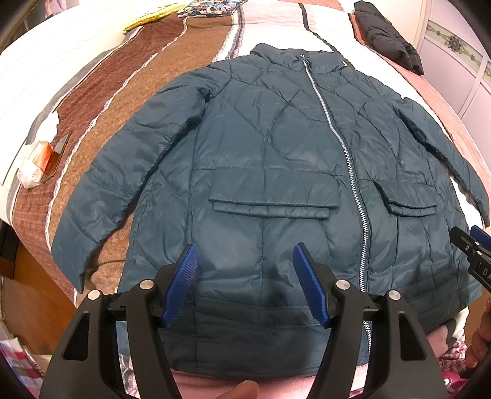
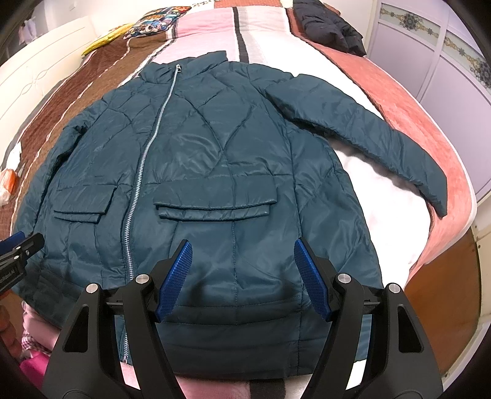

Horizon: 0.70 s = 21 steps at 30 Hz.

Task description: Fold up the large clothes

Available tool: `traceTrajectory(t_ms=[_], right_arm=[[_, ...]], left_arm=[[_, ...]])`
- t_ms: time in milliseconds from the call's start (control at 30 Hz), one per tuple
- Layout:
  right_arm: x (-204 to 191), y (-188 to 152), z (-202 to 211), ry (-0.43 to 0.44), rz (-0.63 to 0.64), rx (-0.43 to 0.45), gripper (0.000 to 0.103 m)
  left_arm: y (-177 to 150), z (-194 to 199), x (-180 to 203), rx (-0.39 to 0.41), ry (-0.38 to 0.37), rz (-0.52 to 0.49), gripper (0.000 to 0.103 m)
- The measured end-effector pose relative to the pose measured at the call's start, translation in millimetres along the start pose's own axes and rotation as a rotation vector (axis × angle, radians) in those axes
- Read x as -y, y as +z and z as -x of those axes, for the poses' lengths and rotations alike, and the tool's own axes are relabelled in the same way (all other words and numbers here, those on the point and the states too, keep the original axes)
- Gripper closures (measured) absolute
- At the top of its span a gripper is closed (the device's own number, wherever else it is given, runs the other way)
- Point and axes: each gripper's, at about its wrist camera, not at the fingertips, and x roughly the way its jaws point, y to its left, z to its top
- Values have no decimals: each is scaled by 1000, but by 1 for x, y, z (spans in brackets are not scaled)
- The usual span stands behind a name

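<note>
A teal quilted jacket (image 1: 270, 153) lies flat and face up on the bed, zipped, collar away from me, both sleeves spread out. It also shows in the right wrist view (image 2: 214, 153). My left gripper (image 1: 245, 254) is open and empty, hovering above the hem left of the zipper (image 1: 353, 184). My right gripper (image 2: 242, 250) is open and empty, above the hem right of the zipper (image 2: 138, 190). Each gripper's tip shows at the edge of the other view: the right one (image 1: 469, 242), the left one (image 2: 21, 245).
The bed has a striped brown, pink and white cover (image 1: 129, 92). A black folded garment (image 1: 386, 36) lies far right. A plastic-wrapped orange packet (image 1: 36, 159) lies at left. A yellow item (image 2: 104, 41) and a patterned pillow (image 2: 159, 23) lie at the head. Wooden floor (image 2: 445, 291) lies at right.
</note>
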Motion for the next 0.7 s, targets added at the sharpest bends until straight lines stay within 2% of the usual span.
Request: traceTrajectory(t_ms=[500,700], right_arm=[[24,3,-6,-1,-100,-4,34],[59,10,-5,4,-184,16,34]], left_arm=[[6,-11,7,-59,-28,-33,39],[14,-13,18,-62,-42,-93,39]])
